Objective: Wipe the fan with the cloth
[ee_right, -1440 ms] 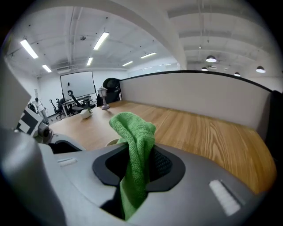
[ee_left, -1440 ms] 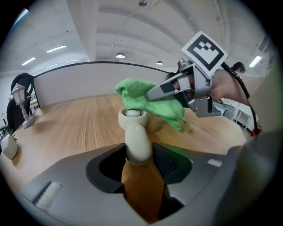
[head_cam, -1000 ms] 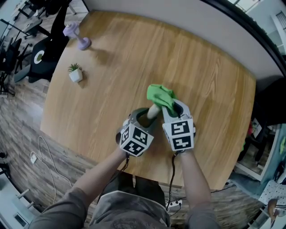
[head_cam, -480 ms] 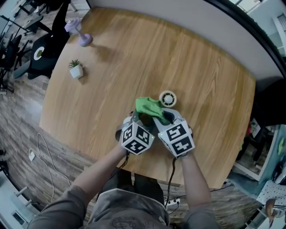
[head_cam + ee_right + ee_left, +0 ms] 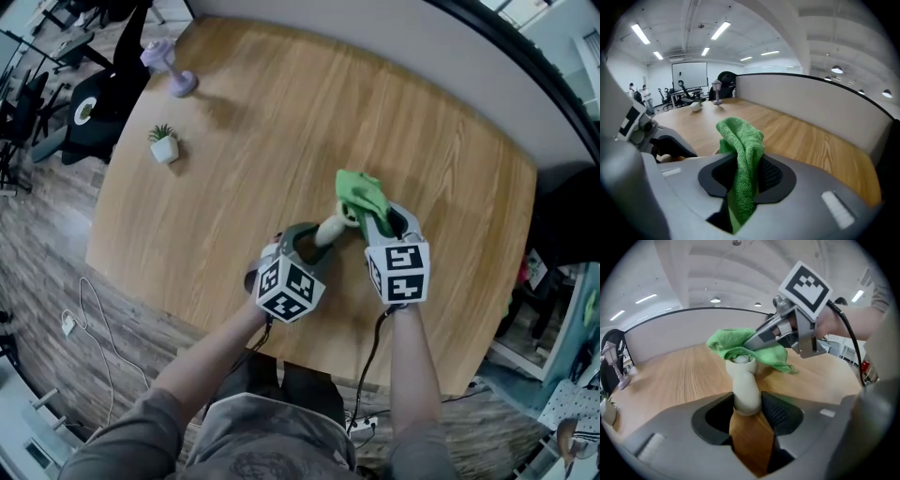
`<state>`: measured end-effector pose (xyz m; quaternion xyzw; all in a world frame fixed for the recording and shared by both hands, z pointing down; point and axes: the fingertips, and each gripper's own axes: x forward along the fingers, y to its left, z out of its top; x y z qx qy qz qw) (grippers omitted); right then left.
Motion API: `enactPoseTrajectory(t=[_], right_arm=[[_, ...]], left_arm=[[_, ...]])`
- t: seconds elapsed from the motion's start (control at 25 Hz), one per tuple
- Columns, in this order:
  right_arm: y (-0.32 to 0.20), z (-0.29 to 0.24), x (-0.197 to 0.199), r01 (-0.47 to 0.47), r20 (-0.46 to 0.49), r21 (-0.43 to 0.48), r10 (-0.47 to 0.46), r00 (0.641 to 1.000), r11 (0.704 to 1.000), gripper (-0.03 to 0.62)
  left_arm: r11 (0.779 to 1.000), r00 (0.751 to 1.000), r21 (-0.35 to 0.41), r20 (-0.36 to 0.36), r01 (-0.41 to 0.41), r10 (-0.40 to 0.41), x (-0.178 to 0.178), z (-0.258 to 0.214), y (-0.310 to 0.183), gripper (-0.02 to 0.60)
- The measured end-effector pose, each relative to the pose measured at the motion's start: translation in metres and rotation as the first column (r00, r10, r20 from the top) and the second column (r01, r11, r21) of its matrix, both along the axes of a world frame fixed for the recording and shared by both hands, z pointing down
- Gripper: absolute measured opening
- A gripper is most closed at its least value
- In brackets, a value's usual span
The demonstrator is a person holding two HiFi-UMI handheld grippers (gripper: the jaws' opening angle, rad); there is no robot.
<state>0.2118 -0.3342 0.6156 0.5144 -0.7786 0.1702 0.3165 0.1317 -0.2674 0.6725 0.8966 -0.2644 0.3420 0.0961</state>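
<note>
The fan (image 5: 743, 385) is a small cream handheld one, held over the near part of the wooden tabletop (image 5: 281, 122), close in front of the person. The left tongs (image 5: 747, 403) stand about half open and are clamped on the bottom end of its handle, one pad on each side. The fan's long axis runs along that handle. In the left gripper view it rises nearly upright out of the tongs. In the head view it slants away from the person and toward the right. The head end points up and away, and the green cloth (image 5: 361, 195) lies draped over it, so the blades cannot be made out.

The right tongs (image 5: 740, 174) are closed on the cloth. A fold of it runs down through the narrow gap between the pads, and the rest bunches up above them. These tongs reach in from the right, with their tips at the fan's head. The two marker cubes sit side by side but apart.

At the far left corner of the tabletop stand a small potted plant (image 5: 164, 146) and a lilac object (image 5: 170, 69), well away from the fan.
</note>
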Motion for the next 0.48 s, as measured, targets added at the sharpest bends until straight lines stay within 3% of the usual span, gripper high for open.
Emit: enactPoseTrajectory(t=[0.08,0.16,0.48], right_arm=[[-0.005,-0.001,0.014,-0.05,-0.014,0.017,0.05,0.999,0.999,0.097],[-0.002,-0.001,0.01,-0.039,-0.007,0.016,0.04,0.999,0.999,0.097],[0.04,0.005,-0.061,0.172,0.108,-0.039,-0.167,0.98,0.984,0.097]], left_arm=[[1.0,1.0,0.006,0.008,-0.002,0.002,0.0,0.001,0.0,0.189],[1.0,1.0,0.01,0.016,-0.003,0.003,0.0,0.001,0.0,0.189],[1.0,1.0,0.01,0.028,-0.013,0.013,0.003,0.001,0.001,0.189]])
